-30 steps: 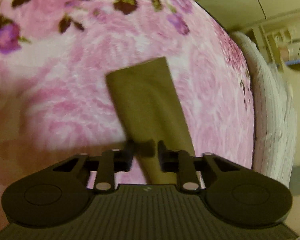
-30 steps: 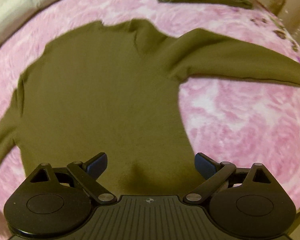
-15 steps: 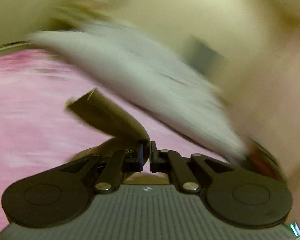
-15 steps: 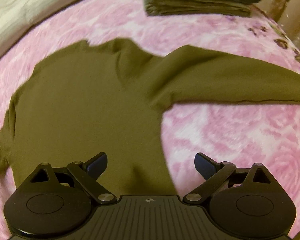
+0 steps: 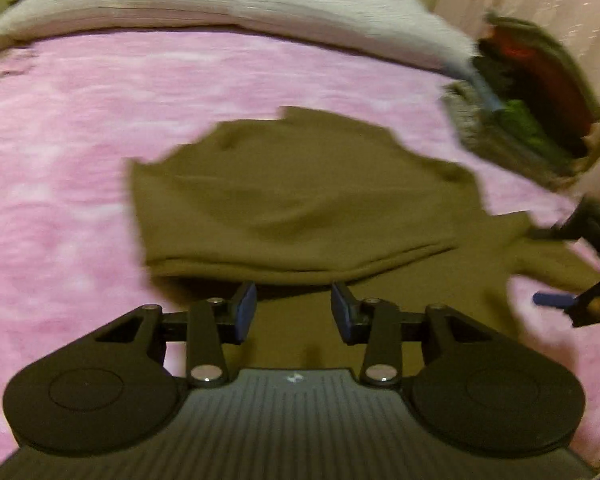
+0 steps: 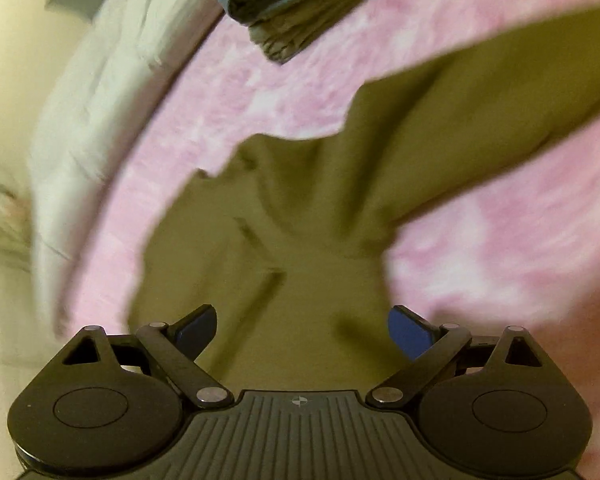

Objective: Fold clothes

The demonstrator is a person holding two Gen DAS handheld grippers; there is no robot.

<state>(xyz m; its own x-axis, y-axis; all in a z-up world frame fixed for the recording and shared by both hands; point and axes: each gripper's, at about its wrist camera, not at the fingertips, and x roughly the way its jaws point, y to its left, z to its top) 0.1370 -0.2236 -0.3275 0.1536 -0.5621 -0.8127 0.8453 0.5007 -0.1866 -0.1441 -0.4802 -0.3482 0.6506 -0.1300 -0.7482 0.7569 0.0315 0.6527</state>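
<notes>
Bed w/ a pink blotchy cover [image 5: 100,128], white bedding [image 5: 220,4] bunched along the far edge, and a stack of folded clothes [image 5: 516,120] at the far right corner. The olive long-sleeve top [image 5: 300,196] lies flat in the middle of the cover, right under both my tools.

My left gripper [image 5: 293,312] hangs over the top's near part. Its jaws have just been opening and now stand part-way apart w/ nothing pinched; the left sleeve lies folded across the body, its edge just beyond my tips. My right gripper [image 6: 302,330] hovers over the near right of the body. Its jaws have just been closing a little but are wide apart, cloth below them, not clamped. In the left wrist view it shows at the right edge.

Step in hand, as I read it: left sleeve fold done and let go, right sleeve [image 6: 500,80] next; it stretches out far right across the cover, unfolded.

Next move prob calls for my right tool to go out along that sleeve, pinch near the cuff, then carry it left over the body to match. Views are blurry, so exact edges are hard to call.
</notes>
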